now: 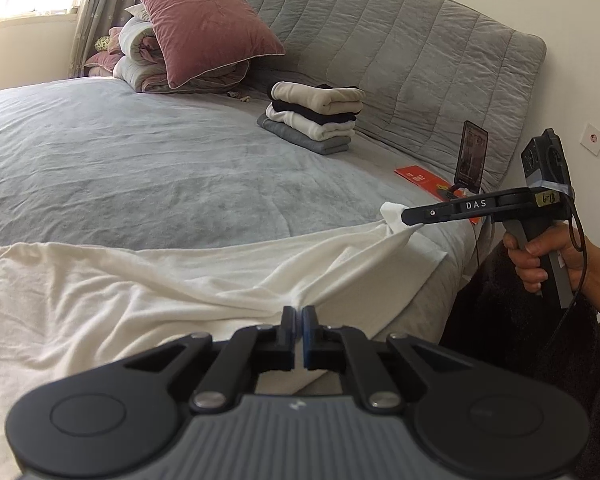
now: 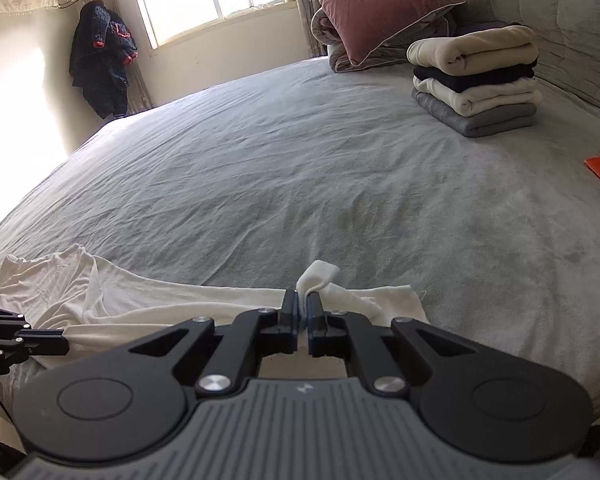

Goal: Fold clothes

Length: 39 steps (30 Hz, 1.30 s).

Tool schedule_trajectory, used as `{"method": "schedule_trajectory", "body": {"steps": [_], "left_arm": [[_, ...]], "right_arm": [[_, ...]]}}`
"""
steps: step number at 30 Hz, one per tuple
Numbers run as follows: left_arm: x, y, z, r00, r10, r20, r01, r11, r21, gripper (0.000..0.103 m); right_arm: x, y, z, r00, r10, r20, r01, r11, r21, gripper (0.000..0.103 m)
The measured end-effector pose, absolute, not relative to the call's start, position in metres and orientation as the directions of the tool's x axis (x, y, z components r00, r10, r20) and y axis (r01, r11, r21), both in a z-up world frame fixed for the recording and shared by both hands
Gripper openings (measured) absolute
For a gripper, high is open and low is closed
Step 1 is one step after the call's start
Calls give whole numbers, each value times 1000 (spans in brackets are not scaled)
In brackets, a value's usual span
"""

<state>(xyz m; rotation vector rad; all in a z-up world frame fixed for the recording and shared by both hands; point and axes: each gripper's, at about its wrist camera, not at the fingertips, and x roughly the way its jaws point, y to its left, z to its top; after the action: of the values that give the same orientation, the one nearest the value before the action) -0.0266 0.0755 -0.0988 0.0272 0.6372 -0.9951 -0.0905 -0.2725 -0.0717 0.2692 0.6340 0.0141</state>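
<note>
A white garment (image 1: 112, 280) lies spread along the near edge of the grey bed (image 1: 140, 168). My left gripper (image 1: 299, 312) is shut, pinching the cloth where folds gather at its tips. In the left wrist view my right gripper (image 1: 407, 218) reaches in from the right, held by a hand, and is shut on the garment's far corner. In the right wrist view the right gripper (image 2: 303, 300) pinches a bunched white corner of the garment (image 2: 160, 304) that sticks up between its fingers. The left gripper (image 2: 64, 338) shows at the left edge, on the same garment.
A stack of folded clothes (image 1: 316, 118) sits near the quilted grey headboard (image 1: 400, 52). A pink pillow (image 1: 204, 20) rests on rolled bedding. A red booklet (image 1: 420, 178) and a propped phone (image 1: 473, 152) lie at the bed's right edge. A dark jacket (image 2: 100, 60) hangs by the window.
</note>
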Motion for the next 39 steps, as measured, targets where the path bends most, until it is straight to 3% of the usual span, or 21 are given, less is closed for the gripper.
{"method": "schedule_trajectory", "body": {"steps": [14,15,19,24,39], "left_arm": [[-33,77,-107,183,-740,-647,831,468,-300,4],[-33,79,-105,196,-736,-648,829,477,-291,6],[-21,94,-94,263,-742,-617,793,530,-300,24],[5,110,-80,401,-731,-552,685,639,-349,36],[87,84,-100,495,-558,-666,312,830,-463,32]], "right_arm": [[-124,-282,-95,721,131,-681,147,931,335,7],[-125,-282,-92,718,134,-683,146,930,336,15],[-124,-288,-80,729,123,-673,140,936,323,16],[-111,-296,-72,752,112,-649,117,947,299,32],[-68,-309,-91,744,119,-658,92,956,278,32]]}}
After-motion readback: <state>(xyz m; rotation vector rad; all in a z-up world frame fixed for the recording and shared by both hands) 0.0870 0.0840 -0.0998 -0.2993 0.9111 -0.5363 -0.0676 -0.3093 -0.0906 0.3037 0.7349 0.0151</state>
